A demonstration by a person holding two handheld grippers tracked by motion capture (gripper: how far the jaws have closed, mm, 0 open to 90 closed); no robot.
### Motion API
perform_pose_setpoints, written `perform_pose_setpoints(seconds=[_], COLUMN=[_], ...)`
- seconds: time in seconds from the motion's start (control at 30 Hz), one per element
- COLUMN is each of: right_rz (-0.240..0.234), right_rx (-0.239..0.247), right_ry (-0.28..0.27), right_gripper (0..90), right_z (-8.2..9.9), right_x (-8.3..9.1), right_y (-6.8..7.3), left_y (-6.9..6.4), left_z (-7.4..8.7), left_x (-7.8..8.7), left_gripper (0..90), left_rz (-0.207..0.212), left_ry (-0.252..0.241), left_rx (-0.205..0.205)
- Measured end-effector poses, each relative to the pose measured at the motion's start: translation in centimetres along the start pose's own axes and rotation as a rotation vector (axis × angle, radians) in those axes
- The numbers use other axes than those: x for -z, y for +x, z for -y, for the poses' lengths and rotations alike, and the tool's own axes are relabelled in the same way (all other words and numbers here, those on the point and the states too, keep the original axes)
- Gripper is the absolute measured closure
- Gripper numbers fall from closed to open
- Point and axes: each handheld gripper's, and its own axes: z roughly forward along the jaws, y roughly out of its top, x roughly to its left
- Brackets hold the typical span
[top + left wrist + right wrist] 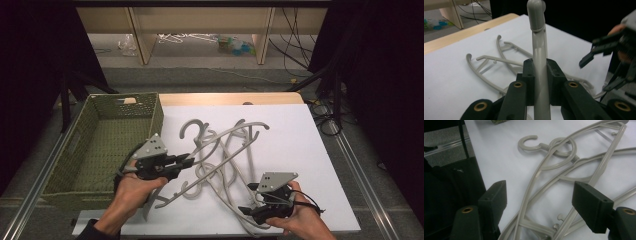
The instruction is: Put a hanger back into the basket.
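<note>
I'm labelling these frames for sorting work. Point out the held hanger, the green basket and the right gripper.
held hanger [539,65]: left gripper view, on its grey bar above the pads.
green basket [156,112]: high view, on its right wall.
right gripper [540,202]: right gripper view, midway between its open jaws.

A tangle of hangers [220,155] lies on the table [310,150], right of the basket [95,150].

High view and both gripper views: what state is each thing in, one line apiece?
Left gripper: shut on a grey hanger, its bar clamped between the jaws.
Held hanger: lifted at the gripped end, bar running up to its rounded tip.
Right gripper: jaws wide apart, nothing pressed between them, above the pile.
Hanger pile: tangled, lying flat on the white sheet.
Green basket: upright, open-topped, nothing visible inside.
</note>
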Motion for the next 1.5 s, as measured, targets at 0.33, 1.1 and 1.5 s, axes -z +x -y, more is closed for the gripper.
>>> perform_pose_setpoints(seconds=[0.33, 1.1, 1.5], right_rz=[-0.007, -0.011, -0.009], right_rx=[-0.027, -0.037, -0.049], right_ry=[0.019, 0.044, 0.048], right_gripper=[24.6, 25.3, 25.3], right_z=[0.9, 1.2, 1.3], right_x=[-1.0, -1.4, -1.4], right_y=[0.0, 0.0, -0.2], left_y=[1.8, 13.6, 17.6], left_z=[-2.8, -1.7, 0.5], left_x=[5.2, 14.2, 14.0], left_gripper=[78.8, 78.9, 78.9], left_rz=[-0.044, -0.319, -0.375], left_ry=[-0.085, -0.094, -0.016], left_rx=[0.091, 0.139, 0.150])
